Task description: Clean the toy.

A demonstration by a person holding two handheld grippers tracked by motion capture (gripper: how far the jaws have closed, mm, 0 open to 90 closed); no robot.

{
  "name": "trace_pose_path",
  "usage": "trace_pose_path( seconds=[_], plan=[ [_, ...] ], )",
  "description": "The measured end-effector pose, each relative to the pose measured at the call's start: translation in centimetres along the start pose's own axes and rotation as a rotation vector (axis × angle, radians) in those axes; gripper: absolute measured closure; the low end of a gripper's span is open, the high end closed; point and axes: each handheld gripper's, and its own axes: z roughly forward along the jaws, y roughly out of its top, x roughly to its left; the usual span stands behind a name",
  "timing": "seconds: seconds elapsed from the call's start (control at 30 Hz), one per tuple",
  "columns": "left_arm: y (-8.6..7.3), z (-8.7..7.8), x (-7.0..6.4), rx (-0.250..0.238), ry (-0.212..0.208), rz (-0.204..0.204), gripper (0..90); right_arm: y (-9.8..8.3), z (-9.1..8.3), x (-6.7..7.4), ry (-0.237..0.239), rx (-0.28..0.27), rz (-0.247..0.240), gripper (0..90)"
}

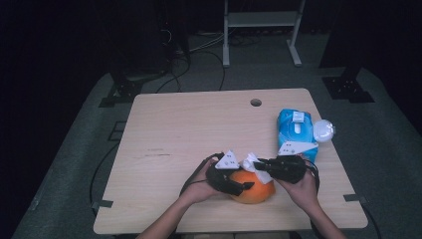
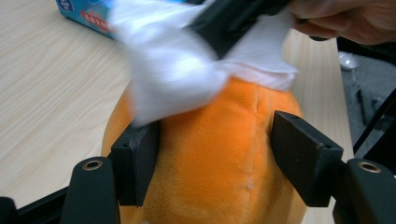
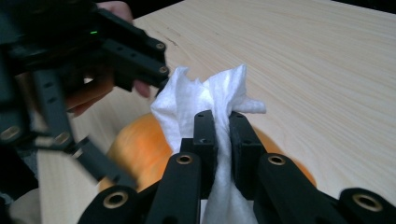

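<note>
so the orange plush toy is sitting on the worktop near the person's edge, and the left gripper has it clamped, one jaw on each side of the soft body in the left gripper view; the right gripper is pinched tight on a white wipe, jaws nearly together with the cloth bunched up out of the tips; that wipe is lying over the top of the toy, pretty blurry in the left gripper view; the two grippers are right next to each other over the toy; off on the right side of the worktop there's a blue wipes pack with a white round thing just beside it, well apart from the toy
</note>
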Motion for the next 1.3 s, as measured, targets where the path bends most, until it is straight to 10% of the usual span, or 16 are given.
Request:
trace_pose_path(
  seconds=[0.27,0.4,0.7,1.07,1.3],
  plan=[
    [-0.1,-1.4,1.2,-0.029,-0.052,-0.025,24.0,-1.7,-0.4,-0.6,0.009,0.008,0.025,82.3],
    [-0.7,-0.8,1.8,-0.021,-0.078,-0.1,23.3,-2.7,-1.7,-1.5,0.009,0.004,0.064,82.3],
    [-0.2,-0.3,0.2,0.043,0.001,-0.007,29.8,-0.9,-0.8,0.2,0.014,0.015,-0.016,82.2],
    [-0.7,-0.9,1.5,0.004,-0.114,-0.088,17.0,-1.8,-0.7,1.0,0.061,0.031,-0.061,82.3],
    [-0.6,-0.4,0.5,0.038,-0.076,-0.019,33.7,-1.4,-1.5,1.6,0.037,0.05,-0.092,82.1]
  ],
)
